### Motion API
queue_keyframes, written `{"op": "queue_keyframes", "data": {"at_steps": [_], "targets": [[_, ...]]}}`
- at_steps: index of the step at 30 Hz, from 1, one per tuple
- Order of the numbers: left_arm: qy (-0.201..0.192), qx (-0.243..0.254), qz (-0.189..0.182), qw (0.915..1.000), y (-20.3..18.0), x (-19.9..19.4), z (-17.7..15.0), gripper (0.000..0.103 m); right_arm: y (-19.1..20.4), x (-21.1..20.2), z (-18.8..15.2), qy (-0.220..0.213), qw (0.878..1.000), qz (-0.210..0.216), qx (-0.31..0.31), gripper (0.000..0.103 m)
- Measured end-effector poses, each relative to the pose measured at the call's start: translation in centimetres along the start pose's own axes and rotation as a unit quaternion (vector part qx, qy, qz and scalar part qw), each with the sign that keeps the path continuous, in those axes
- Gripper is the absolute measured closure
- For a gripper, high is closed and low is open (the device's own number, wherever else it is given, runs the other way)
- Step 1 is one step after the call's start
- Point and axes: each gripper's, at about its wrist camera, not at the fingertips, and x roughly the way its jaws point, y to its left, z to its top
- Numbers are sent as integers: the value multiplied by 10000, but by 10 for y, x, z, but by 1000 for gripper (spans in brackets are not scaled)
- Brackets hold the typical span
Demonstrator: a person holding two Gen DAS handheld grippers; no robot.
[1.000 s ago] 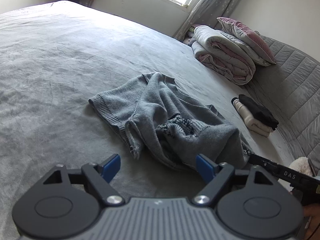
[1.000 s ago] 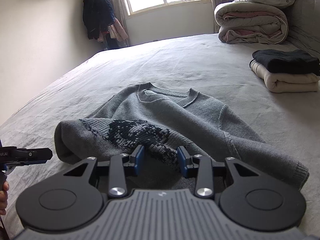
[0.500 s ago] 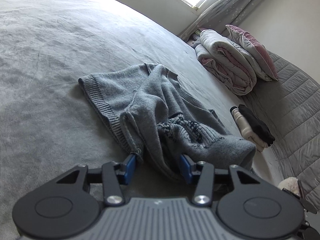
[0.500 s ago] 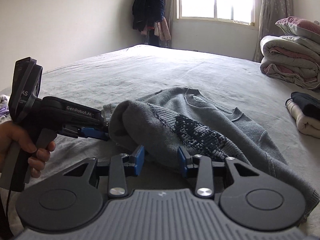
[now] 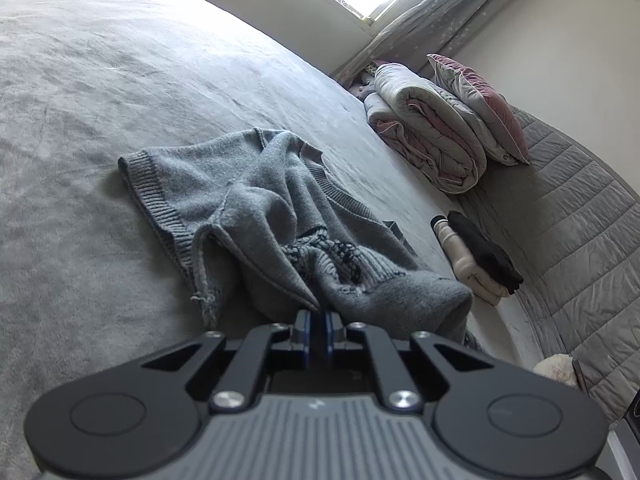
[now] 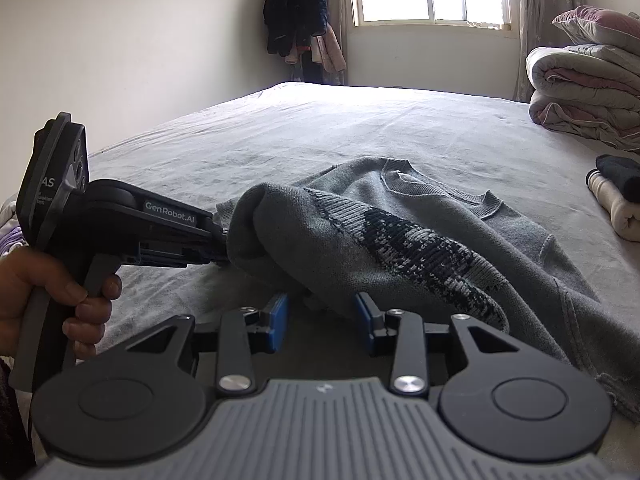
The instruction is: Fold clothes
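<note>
A grey knit sweater (image 5: 260,208) with a dark patterned band lies crumpled on the grey bed (image 5: 80,120). My left gripper (image 5: 316,316) is shut on a fold at the sweater's near edge, with cloth pinched between its blue pads. In the right wrist view the sweater (image 6: 400,232) bulges up where the left gripper (image 6: 222,248) bites into it from the left, held by a hand (image 6: 60,292). My right gripper (image 6: 322,316) stands partly open low at the sweater's near edge. The cloth hangs just in front of its pads without being pressed.
A rolled quilt (image 5: 424,136) and a pillow (image 5: 476,104) are stacked at the head of the bed by the padded headboard (image 5: 580,220). A small pile of folded clothes (image 5: 472,256) lies right of the sweater. Dark clothes (image 6: 296,12) hang by the window.
My left gripper moved in to the sweater's near fold and closed on it. The right wrist view swung left, so the left gripper and its hand now show.
</note>
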Motion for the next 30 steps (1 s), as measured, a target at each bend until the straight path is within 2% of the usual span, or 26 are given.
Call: {"op": "queue_keyframes", "data": {"at_steps": [14, 19, 20, 22, 23, 27, 30], "targets": [[-56, -64, -15, 10000, 6, -4, 1, 96, 11, 3, -4, -24, 9998, 200, -59, 65], [85, -130, 0, 9999, 8, 0, 0, 95, 8, 4, -8, 114, 9993, 106, 334, 61], [128, -143, 15, 9998, 10, 1, 0, 93, 8, 6, -7, 147, 9993, 27, 344, 61], [215, -169, 44, 9996, 13, 3, -1, 70, 7, 7, -5, 148, 9990, -112, 394, 60], [254, -187, 53, 9995, 14, 4, -1, 65, 6, 7, -3, 144, 9988, -175, 432, 60], [280, -402, -88, 9988, 22, 0, 0, 59, 7, 12, 6, 146, 9980, -293, 533, 55], [268, -538, -115, 9981, 24, -4, 3, 53, 13, 18, 13, 126, 9983, -411, 385, 53]]}}
